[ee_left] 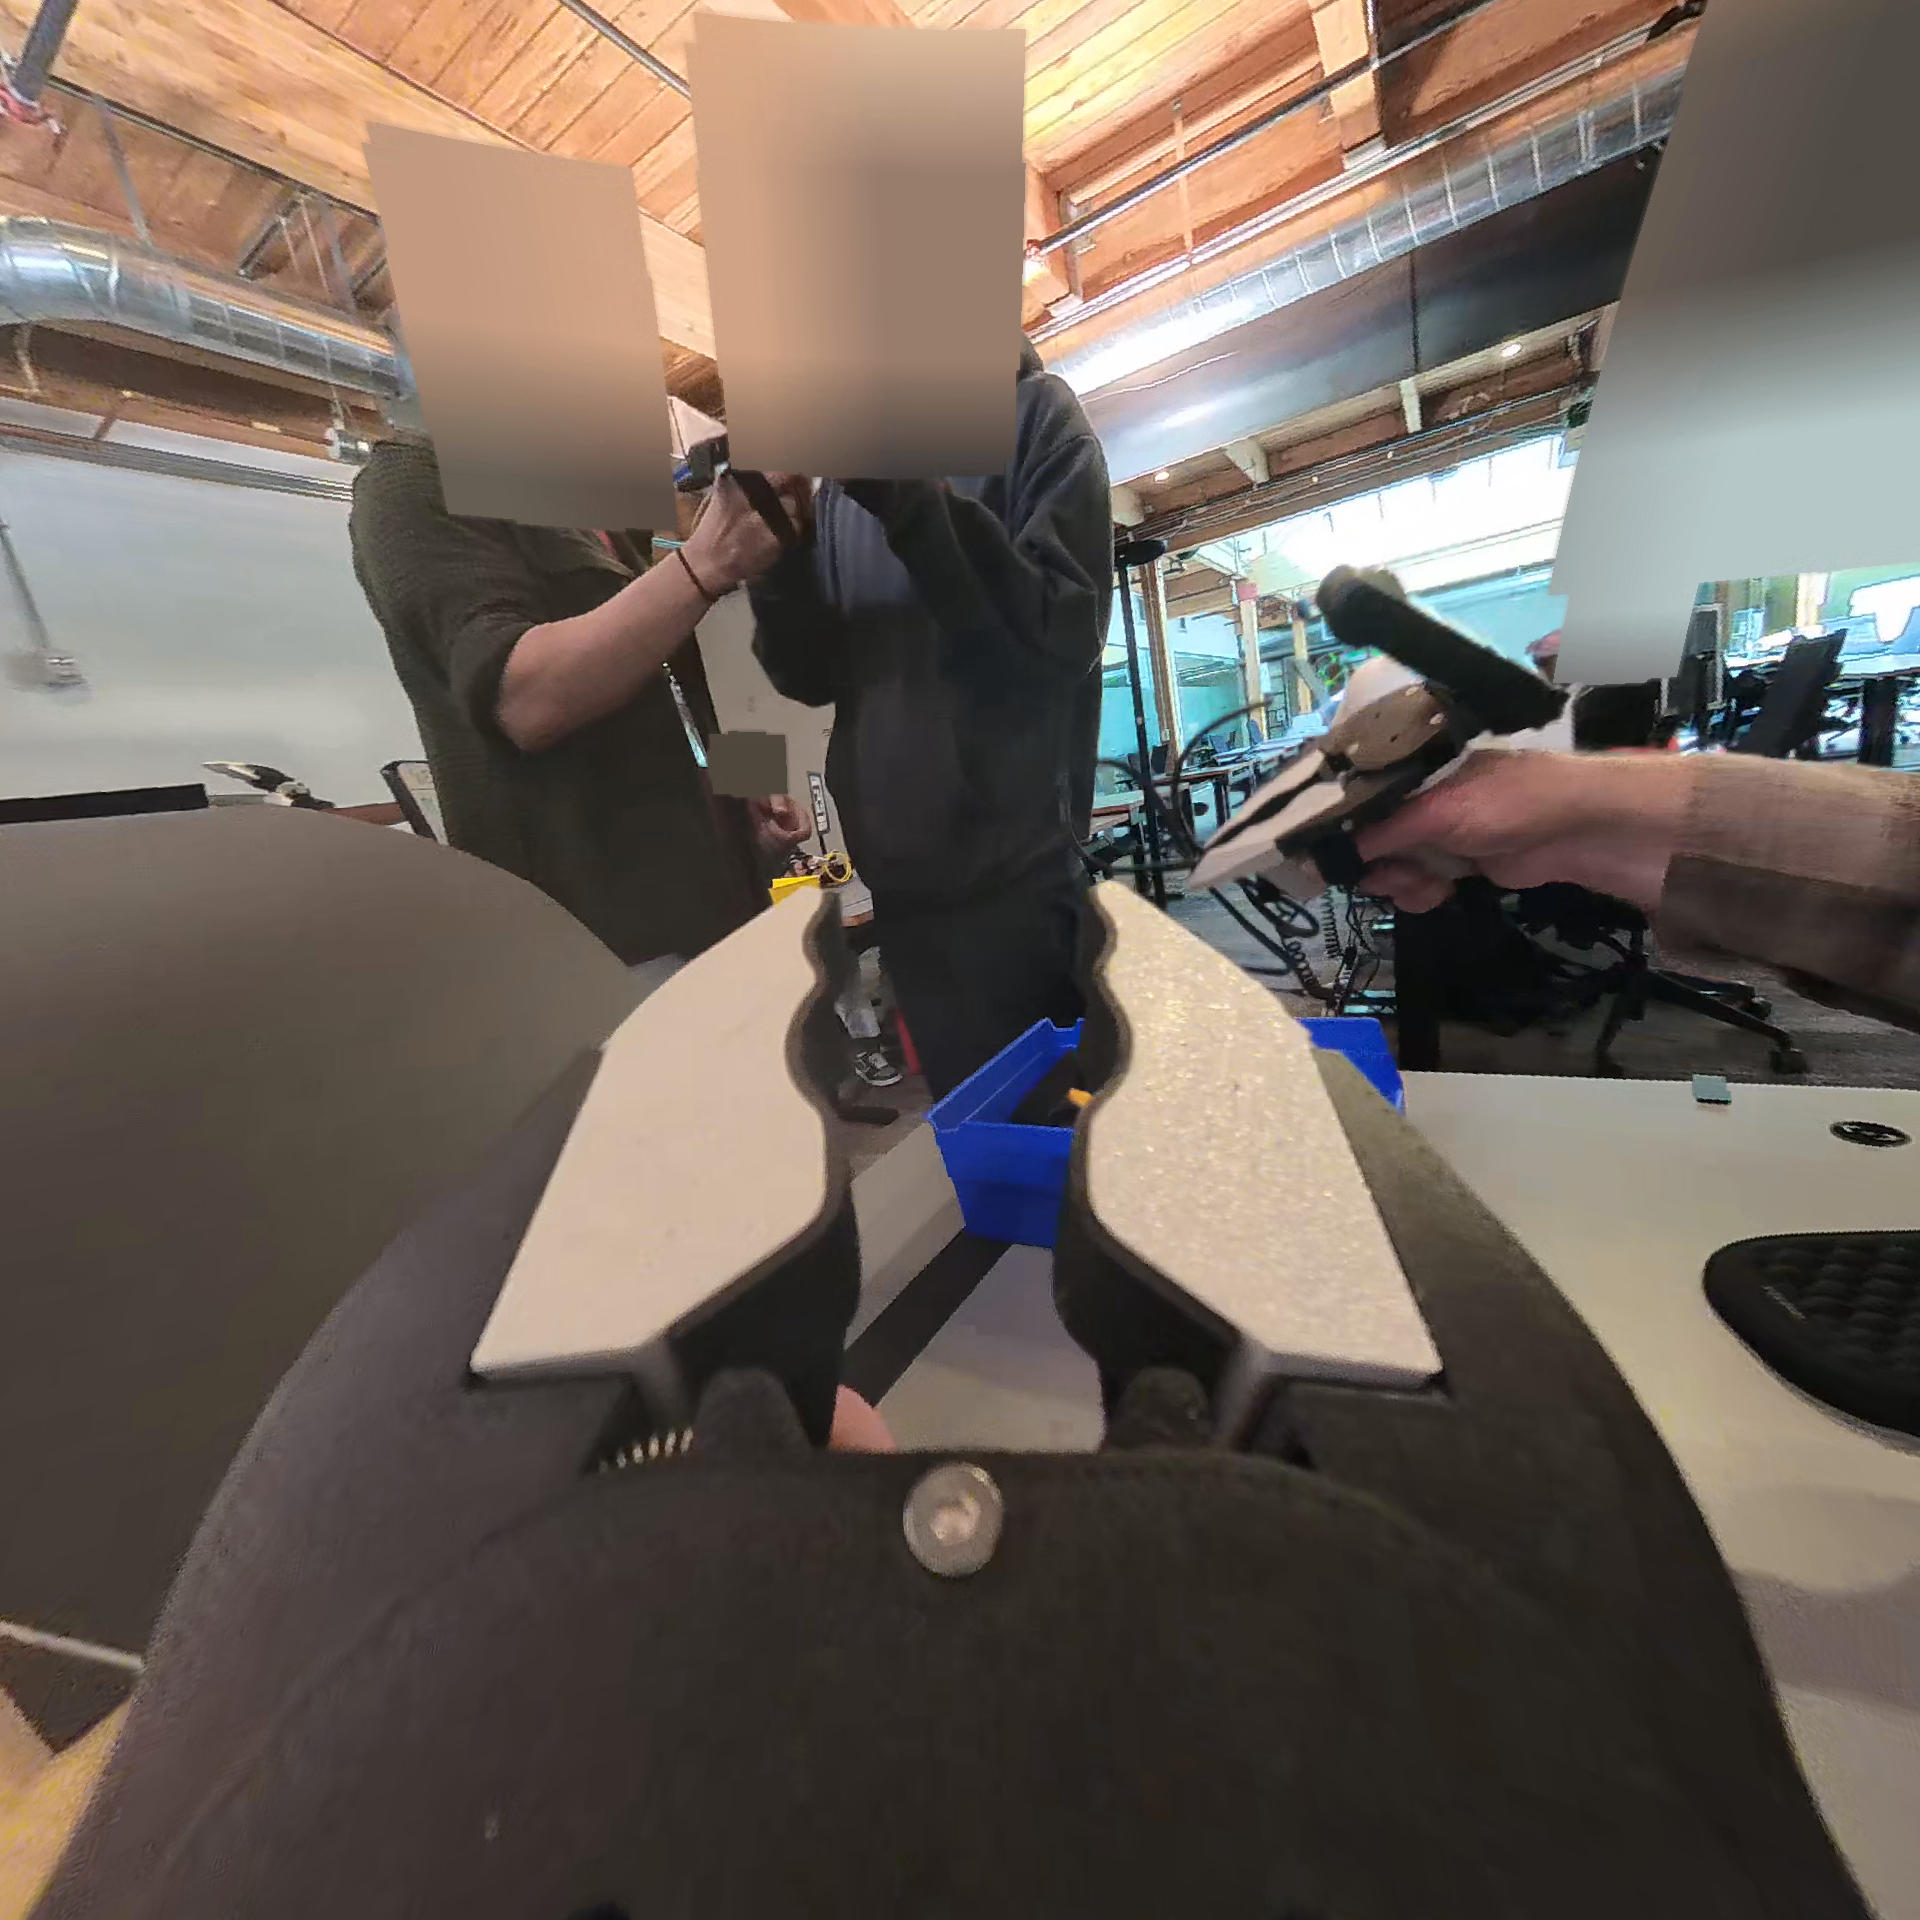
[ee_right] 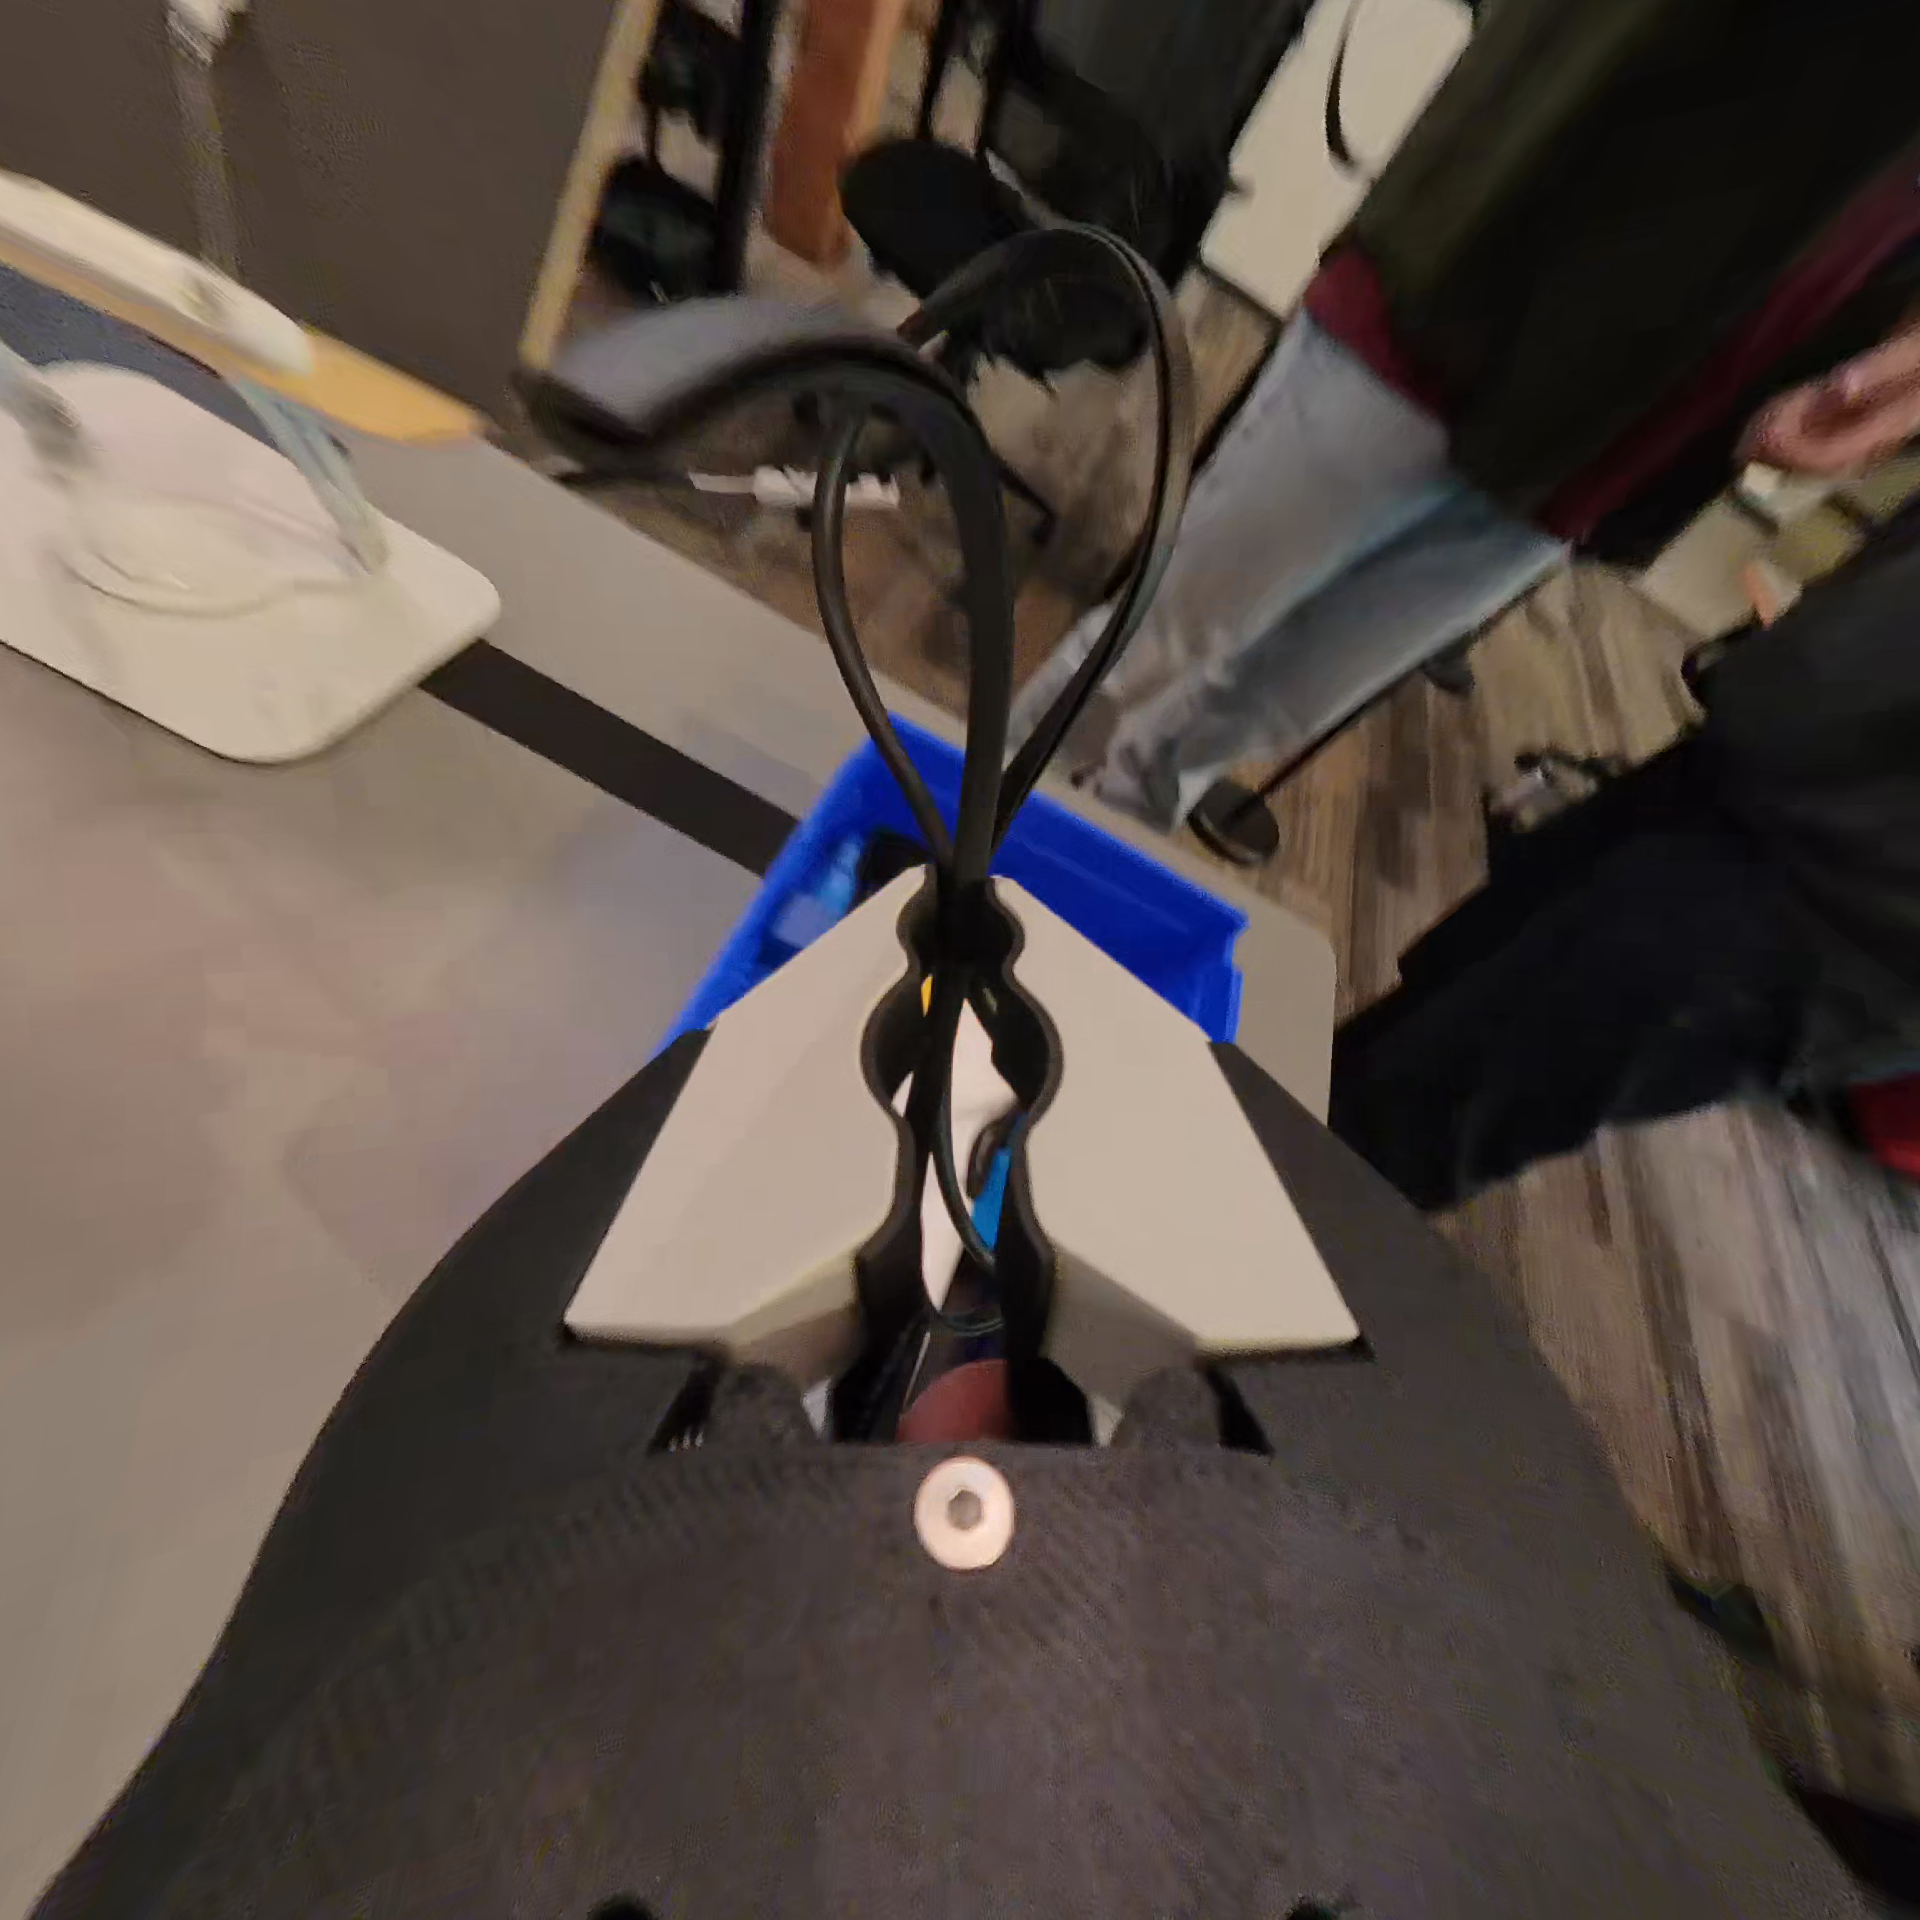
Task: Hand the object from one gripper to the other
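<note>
Black cable [ee_right: 961, 582] pinched in right tongs [ee_right: 958, 894], left tongs [ee_left: 954, 914] empty

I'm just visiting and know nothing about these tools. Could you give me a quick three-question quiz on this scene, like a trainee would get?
1. True or false: the right gripper is shut on a looped black cable.
2. What colour is the bin on the table beyond the fingertips?
3. The left gripper is: A) shut on the cable, B) open with nothing in it, C) holding the bin.

Key: 1 true; 2 blue; 3 B.
</note>
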A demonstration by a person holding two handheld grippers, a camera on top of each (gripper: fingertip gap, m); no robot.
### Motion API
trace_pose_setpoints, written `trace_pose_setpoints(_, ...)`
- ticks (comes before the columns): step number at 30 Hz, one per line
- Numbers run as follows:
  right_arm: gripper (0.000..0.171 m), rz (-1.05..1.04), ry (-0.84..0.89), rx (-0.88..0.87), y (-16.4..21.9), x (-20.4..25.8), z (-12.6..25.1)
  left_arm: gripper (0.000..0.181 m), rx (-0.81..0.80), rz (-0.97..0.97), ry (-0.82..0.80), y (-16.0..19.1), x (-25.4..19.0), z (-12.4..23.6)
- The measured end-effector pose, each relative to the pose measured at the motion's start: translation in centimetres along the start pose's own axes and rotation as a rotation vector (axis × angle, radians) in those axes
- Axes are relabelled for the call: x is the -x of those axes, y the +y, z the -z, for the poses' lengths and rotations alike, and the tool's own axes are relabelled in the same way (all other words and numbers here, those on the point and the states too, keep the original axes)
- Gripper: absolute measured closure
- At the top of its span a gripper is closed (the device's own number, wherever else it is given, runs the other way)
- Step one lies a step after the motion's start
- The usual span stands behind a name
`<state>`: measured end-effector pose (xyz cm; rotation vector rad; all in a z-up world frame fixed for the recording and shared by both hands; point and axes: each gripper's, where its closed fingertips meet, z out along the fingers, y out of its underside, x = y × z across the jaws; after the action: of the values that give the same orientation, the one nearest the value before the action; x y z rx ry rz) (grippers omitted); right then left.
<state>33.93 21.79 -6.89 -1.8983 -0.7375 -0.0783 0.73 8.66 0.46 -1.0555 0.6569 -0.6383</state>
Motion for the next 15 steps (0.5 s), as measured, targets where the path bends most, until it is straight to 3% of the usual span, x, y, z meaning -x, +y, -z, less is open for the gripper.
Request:
trace_pose_setpoints(6,0.168,-0.183,-0.111,0.225,7.9,0.3,-5.1,0.14,0.026,-0.004,-0.006,0.7,0.3,-0.1)
trace_pose_setpoints(13,0.166,-0.246,-0.195,0.402,12.9,1.6,-8.6,0.138,0.061,-0.003,-0.008,1.6,0.8,-0.2)
trace_pose_setpoints(15,0.159,-0.221,-0.197,0.451,13.9,1.8,-9.2,0.137,0.072,0.003,-0.01,1.9,1.1,-0.2)
